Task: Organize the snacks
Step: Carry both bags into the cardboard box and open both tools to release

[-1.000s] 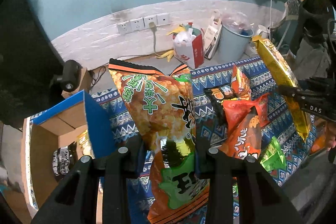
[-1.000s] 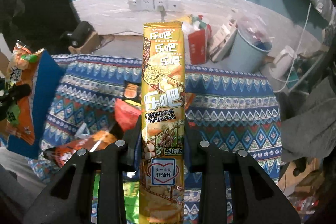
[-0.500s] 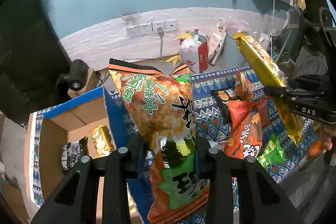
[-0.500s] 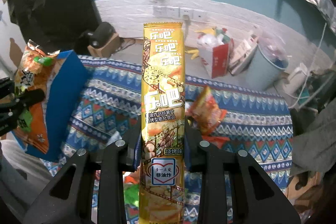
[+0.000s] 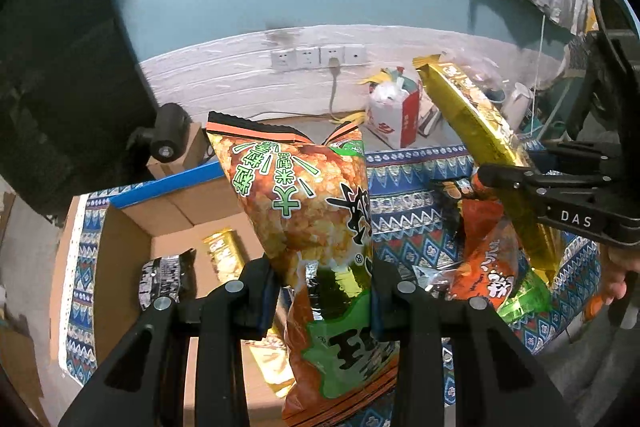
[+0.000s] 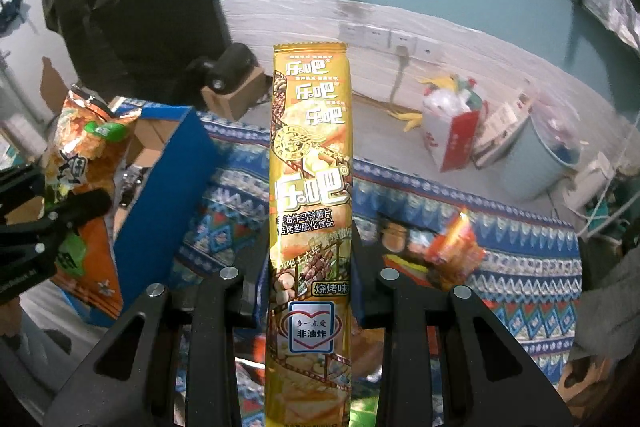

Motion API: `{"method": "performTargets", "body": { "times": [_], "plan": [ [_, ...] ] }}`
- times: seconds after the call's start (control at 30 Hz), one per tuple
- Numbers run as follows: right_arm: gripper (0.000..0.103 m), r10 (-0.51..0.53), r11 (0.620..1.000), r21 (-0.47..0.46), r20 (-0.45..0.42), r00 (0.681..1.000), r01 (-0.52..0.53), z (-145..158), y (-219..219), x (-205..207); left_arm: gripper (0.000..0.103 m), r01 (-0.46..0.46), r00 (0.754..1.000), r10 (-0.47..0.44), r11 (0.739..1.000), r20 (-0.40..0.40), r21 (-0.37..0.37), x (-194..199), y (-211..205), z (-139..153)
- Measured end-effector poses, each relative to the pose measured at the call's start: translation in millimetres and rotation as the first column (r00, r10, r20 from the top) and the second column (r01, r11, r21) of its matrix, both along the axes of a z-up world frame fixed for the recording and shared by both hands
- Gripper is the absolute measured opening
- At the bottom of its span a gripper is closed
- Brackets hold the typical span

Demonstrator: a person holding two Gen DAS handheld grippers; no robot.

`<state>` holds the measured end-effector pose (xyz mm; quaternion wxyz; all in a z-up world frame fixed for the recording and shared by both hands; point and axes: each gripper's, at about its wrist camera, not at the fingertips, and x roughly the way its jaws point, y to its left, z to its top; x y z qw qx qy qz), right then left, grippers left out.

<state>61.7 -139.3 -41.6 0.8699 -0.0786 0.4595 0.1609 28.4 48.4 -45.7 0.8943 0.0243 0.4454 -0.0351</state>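
- while airborne, orange snack bag [image 5: 308, 211]: light, puffy, crushable; left gripper [image 5: 324, 291] clamps its lower waist.
- gold chip sleeve [image 6: 310, 187]: slim, slippery foil; right gripper [image 6: 310, 267] pinches it below mid-length.

My left gripper [image 5: 324, 291] pinches an orange-and-green snack bag [image 5: 308, 203] that stands up ahead of its fingers. Down to its left sits an open cardboard box [image 5: 128, 251] holding a gold packet [image 5: 224, 251] and a dark packet [image 5: 166, 277]. Off to its right, my right gripper [image 5: 516, 183] clamps a long gold packet [image 5: 476, 119] above loose snacks [image 5: 484, 267] on the patterned cloth [image 5: 412, 219].
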Motion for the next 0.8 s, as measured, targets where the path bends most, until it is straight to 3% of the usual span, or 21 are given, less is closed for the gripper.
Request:
{"method": "performTargets", "body": {
  "times": [0.47,0.8],
  "plan": [
    [0.029,0.098,0.995,0.017,-0.024,0.995,-0.098,-5,73,15,0.036,-0.106,0.994,0.106,0.994,-0.002,-0.007,-12,56,0],
    [0.029,0.168,0.986,0.01,-0.058,0.984,-0.168,-19,130,21,0.036,-0.211,0.976,0.211,0.977,-0.059,0.011,-20,106,-29]
  ]
}}
